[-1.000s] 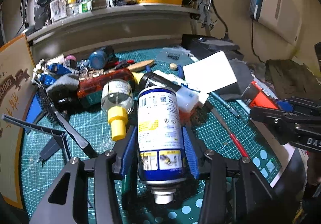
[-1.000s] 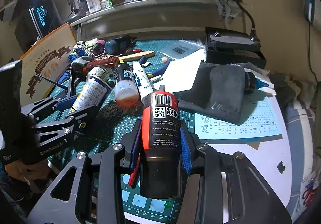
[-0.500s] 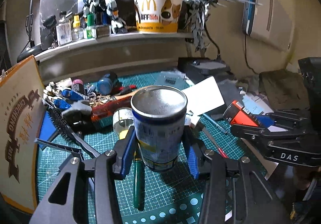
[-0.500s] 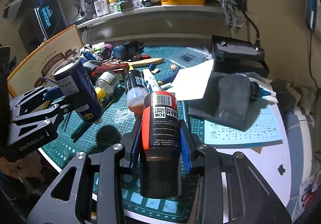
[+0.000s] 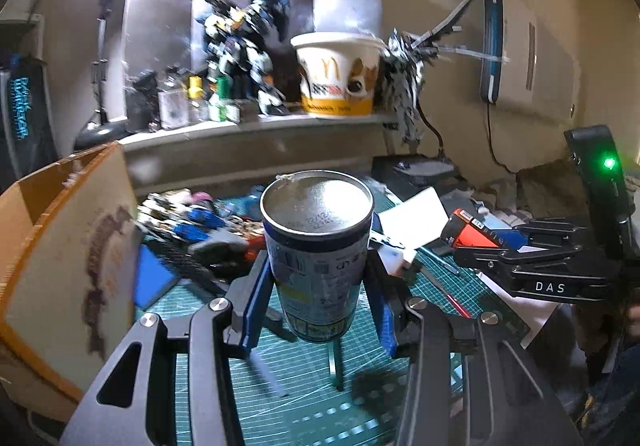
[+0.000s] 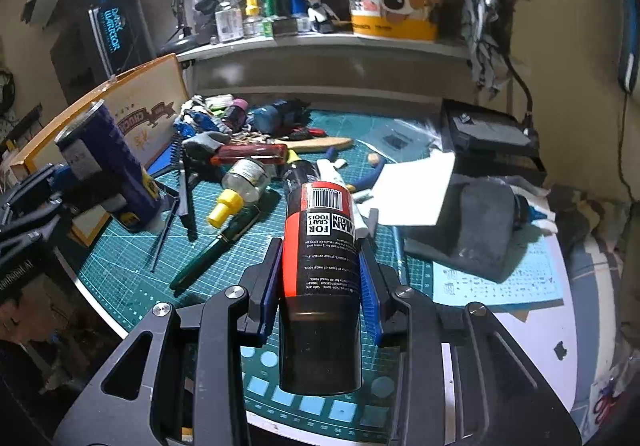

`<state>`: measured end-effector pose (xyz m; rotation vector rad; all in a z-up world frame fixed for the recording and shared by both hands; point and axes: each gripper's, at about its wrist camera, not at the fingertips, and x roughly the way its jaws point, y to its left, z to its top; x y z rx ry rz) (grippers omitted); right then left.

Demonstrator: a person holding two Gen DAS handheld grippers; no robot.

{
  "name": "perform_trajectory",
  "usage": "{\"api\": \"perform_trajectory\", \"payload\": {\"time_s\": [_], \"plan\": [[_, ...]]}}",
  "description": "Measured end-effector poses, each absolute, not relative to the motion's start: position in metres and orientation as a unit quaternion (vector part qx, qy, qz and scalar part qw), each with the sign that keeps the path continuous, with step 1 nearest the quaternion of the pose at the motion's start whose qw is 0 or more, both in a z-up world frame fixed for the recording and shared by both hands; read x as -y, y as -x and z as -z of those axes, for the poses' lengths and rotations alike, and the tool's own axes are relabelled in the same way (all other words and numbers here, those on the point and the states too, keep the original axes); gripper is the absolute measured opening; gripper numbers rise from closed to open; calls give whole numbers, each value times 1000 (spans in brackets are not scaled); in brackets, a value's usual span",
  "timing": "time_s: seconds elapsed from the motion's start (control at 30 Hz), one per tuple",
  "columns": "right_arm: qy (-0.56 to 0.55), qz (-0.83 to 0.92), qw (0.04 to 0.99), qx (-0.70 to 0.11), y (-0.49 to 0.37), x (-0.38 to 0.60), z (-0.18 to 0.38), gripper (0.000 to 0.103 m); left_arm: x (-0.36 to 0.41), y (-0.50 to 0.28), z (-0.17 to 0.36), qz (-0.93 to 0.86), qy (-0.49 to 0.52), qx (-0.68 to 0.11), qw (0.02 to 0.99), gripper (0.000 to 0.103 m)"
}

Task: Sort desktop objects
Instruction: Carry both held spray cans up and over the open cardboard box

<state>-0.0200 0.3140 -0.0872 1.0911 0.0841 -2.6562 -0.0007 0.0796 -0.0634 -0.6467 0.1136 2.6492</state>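
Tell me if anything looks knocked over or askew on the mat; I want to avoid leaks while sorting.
Yes. The clear bottle with the yellow cap lies on its side on the green cutting mat, amid loose tools. Both held cans are off upright too: the blue spray can is carried bottom-forward, and the red-and-black can is tilted.

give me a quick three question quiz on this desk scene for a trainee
1. True or false: the left gripper holds a blue spray can with its metal base facing the camera.
2. What fills the right gripper jaws? A) a pen B) a red and black bottle C) nothing
3. Which colour is the cap of the clear bottle lying on the cutting mat?

Key: 1 true; 2 B; 3 yellow
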Motion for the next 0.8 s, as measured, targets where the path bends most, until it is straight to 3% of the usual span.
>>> {"api": "perform_trajectory", "payload": {"time_s": [0.8], "plan": [[-285, 917, 267, -82, 5, -181, 22, 32, 75, -63, -12, -990, 118, 0, 76, 45]]}}
